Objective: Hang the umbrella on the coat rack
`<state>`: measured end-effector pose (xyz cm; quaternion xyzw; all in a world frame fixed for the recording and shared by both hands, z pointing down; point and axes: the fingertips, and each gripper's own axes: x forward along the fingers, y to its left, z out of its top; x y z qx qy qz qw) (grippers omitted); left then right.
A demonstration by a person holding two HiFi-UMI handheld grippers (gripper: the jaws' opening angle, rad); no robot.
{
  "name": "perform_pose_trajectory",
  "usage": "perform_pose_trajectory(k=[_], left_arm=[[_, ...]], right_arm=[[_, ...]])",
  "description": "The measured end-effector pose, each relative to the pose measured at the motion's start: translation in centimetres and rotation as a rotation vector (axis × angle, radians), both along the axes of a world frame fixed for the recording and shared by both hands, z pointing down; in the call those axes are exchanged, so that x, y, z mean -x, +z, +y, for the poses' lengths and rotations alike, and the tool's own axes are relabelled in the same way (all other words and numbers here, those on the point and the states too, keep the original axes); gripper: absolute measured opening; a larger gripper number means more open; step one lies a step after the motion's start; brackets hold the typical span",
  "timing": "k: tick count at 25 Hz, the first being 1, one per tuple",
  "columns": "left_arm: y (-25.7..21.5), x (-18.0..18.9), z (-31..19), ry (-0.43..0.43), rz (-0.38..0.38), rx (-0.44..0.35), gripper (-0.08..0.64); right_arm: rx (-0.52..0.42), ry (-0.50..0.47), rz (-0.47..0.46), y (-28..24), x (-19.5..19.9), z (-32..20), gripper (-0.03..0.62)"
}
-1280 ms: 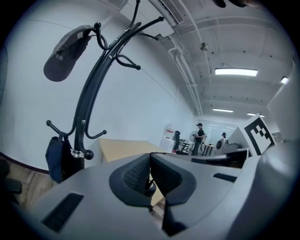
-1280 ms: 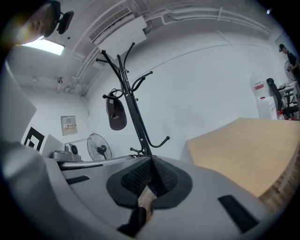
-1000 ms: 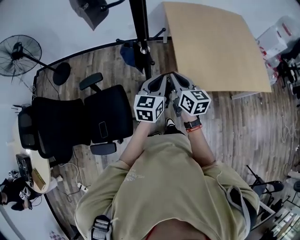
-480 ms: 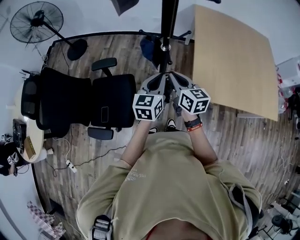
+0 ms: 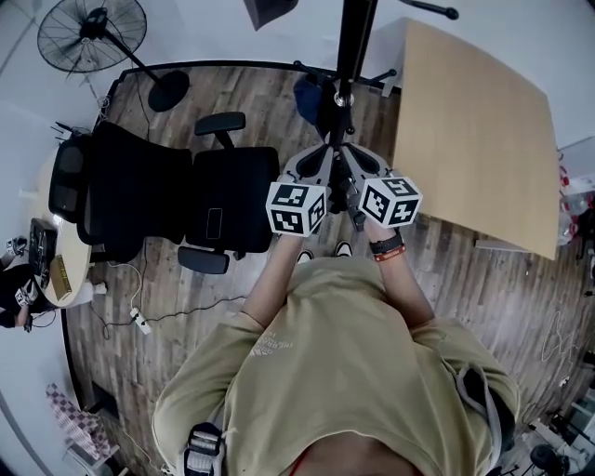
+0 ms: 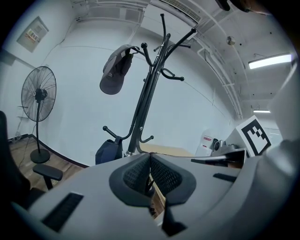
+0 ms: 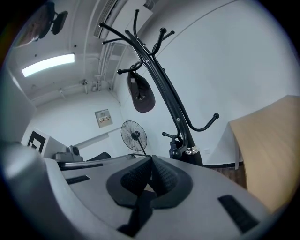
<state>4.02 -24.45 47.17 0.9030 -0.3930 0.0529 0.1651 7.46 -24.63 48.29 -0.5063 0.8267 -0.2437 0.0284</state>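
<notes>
The black coat rack [image 5: 354,42] stands straight ahead of me, and I see no umbrella in any view. My left gripper [image 5: 323,158] and right gripper [image 5: 350,156] are held side by side, tips pointing at the rack's pole. In the left gripper view the rack [image 6: 146,101] rises above my left gripper [image 6: 150,158], whose pads press together with nothing between them. In the right gripper view my right gripper [image 7: 151,161] is shut and empty too, below the rack [image 7: 169,101]. A dark cap [image 6: 116,70] hangs from an upper hook.
A blue bag [image 5: 311,97] hangs low on the rack. A wooden table [image 5: 479,130] stands to the right. A black office chair [image 5: 172,200] is at the left, and a floor fan [image 5: 93,28] stands at the far left. A cable and power strip [image 5: 139,325] lie on the wood floor.
The rack, table and chair have slid to the right and nearer in the head view. Both grippers stay together, shut and empty.
</notes>
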Motion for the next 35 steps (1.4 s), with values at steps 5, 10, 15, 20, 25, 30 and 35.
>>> perform_pose_trajectory(k=[5, 10, 15, 20, 25, 30, 35], left_arm=[[-0.1, -0.2, -0.8, -0.001, 0.006, -0.004, 0.025], [0.1, -0.8, -1.4, 0.018, 0.005, -0.001, 0.025], [0.8, -1.8, -2.0, 0.031, 0.008, 0.009, 0.025], [0.8, -2.7, -3.1, 0.027, 0.009, 0.012, 0.025], [1.0, -3.5, -4.0, 0.039, 0.008, 0.016, 0.025], [1.1, -4.1, -4.8, 0.037, 0.009, 0.020, 0.025], [1.6, -4.7, -5.6, 0.030, 0.002, 0.024, 0.025]], right_arm=[[-0.009, -0.017, 0.004, -0.2, -0.2, -0.8, 0.015], [-0.006, -0.013, -0.002, 0.2, -0.8, -0.7, 0.015], [0.003, 0.000, 0.005, 0.7, -2.0, -1.3, 0.015], [0.000, 0.003, 0.013, 0.7, -3.3, -2.2, 0.015], [-0.011, 0.023, 0.058, 0.7, -4.5, -3.2, 0.015], [-0.009, 0.026, 0.082, 0.8, -5.4, -4.0, 0.015], [-0.004, 0.025, 0.101, 1.3, -6.3, -4.7, 0.015]])
